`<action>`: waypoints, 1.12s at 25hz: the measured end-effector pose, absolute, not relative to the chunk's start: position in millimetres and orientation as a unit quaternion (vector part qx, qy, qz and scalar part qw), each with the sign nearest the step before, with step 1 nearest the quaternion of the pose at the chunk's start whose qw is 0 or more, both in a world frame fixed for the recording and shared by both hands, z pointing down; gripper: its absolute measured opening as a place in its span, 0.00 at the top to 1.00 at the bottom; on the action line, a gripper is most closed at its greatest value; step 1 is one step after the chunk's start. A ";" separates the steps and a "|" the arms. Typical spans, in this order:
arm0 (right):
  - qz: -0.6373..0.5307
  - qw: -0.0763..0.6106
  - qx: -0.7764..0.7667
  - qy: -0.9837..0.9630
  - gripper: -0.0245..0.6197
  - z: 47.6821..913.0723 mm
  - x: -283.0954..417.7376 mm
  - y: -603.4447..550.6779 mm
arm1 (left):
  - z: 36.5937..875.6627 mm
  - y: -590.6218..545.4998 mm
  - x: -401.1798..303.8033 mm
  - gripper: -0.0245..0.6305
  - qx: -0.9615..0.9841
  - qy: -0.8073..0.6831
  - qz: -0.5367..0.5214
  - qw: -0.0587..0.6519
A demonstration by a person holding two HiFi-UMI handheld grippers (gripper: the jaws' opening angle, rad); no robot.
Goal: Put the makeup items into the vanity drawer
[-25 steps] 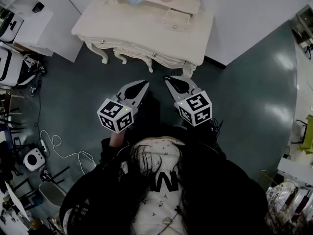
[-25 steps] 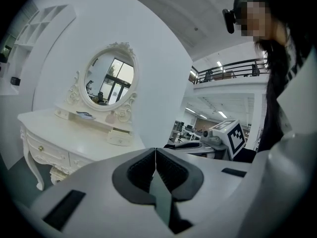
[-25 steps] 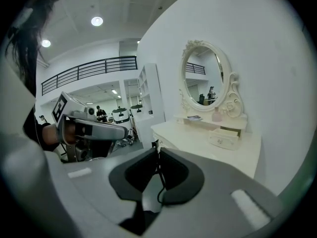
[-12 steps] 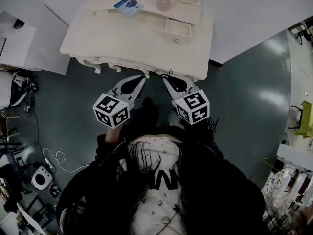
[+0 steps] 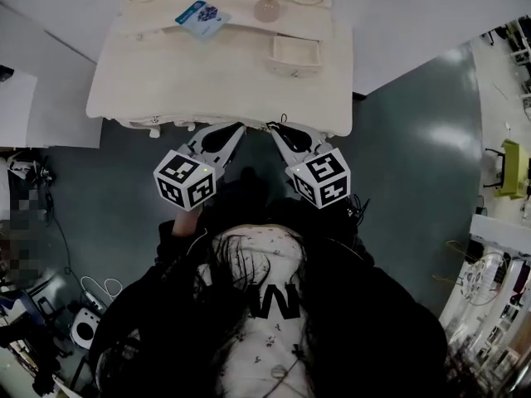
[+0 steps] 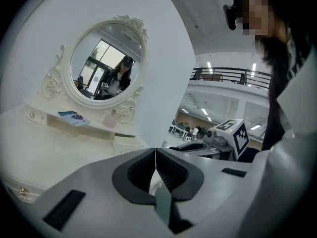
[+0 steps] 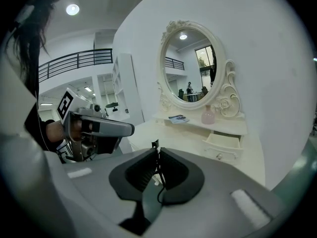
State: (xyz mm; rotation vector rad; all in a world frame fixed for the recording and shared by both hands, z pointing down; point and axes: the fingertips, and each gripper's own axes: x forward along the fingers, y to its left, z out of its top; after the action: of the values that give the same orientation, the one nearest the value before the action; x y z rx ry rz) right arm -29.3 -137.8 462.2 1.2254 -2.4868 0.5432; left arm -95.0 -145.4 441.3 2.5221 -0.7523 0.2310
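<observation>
A cream vanity table (image 5: 207,81) stands ahead of me. On its raised shelf lie a blue packet (image 5: 202,16) and a pink bottle (image 5: 267,7). Below the shelf a small drawer (image 5: 294,54) is pulled open. My left gripper (image 5: 240,126) and right gripper (image 5: 271,127) hover side by side at the table's front edge, both shut and empty. The left gripper view shows the packet (image 6: 73,118) and bottle (image 6: 112,118) under the oval mirror (image 6: 106,58). The right gripper view shows the packet (image 7: 178,118), the bottle (image 7: 208,114) and the open drawer (image 7: 223,145).
A white wall backs the vanity. Dark grey-green floor (image 5: 415,156) spreads to the right. At the left lie white panels (image 5: 33,106), cables and small devices (image 5: 83,330). Shelving with clutter (image 5: 489,305) stands at the far right.
I have stepped closer to the vanity. Both grippers moved forward from over the floor to the table's front edge, still shut and side by side.
</observation>
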 end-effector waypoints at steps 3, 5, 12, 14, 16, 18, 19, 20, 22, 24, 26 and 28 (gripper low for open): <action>0.192 0.164 0.435 -0.864 0.91 465.2 -32.2 -141.3 | 446.0 -152.5 -95.7 0.96 0.927 -0.265 0.084 0.252; 0.193 0.167 0.440 -0.861 0.91 465.0 -30.8 -143.1 | 446.8 -155.0 -94.4 0.96 0.928 -0.258 0.081 0.256; 0.193 0.168 0.463 -0.849 0.91 462.7 -16.3 -154.1 | 446.6 -157.4 -85.1 0.96 0.933 -0.236 0.083 0.258; 0.192 0.170 0.462 -0.849 0.91 461.8 -14.4 -158.9 | 446.0 -158.4 -84.3 0.96 0.933 -0.237 0.082 0.259; 0.190 0.172 0.457 -0.852 0.91 461.5 -14.1 -164.6 | 446.8 -163.0 -85.5 0.96 0.930 -0.244 0.082 0.261; 0.189 0.173 0.449 -0.856 0.91 461.6 -14.0 -170.5 | 447.6 -170.0 -87.8 0.96 0.927 -0.256 0.080 0.263; 0.189 0.174 0.445 -0.858 0.91 461.9 -13.4 -173.9 | 447.8 -173.8 -88.8 0.96 0.925 -0.263 0.079 0.263; 0.188 0.175 0.442 -0.859 0.91 462.1 -12.0 -177.7 | 447.9 -177.5 -89.2 0.96 0.923 -0.268 0.078 0.264; 0.188 0.177 0.439 -0.861 0.91 462.3 -6.9 -187.4 | 447.8 -185.1 -88.0 0.96 0.920 -0.277 0.077 0.266; 0.186 0.178 0.435 -0.863 0.91 462.2 -0.9 -199.7 | 448.1 -194.6 -85.3 0.96 0.917 -0.285 0.075 0.268; 0.185 0.181 0.429 -0.865 0.91 462.7 5.2 -212.9 | 449.4 -205.7 -82.2 0.96 0.914 -0.294 0.072 0.271; 0.184 0.186 0.427 -0.866 0.91 464.5 14.0 -225.8 | 451.6 -214.9 -76.8 0.96 0.911 -0.300 0.072 0.275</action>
State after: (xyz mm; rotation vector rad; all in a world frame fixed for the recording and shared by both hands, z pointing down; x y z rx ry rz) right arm 14.0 -225.8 464.5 1.2017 -2.4390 0.5193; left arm -76.8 -214.9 451.6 2.4484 -0.8057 0.1944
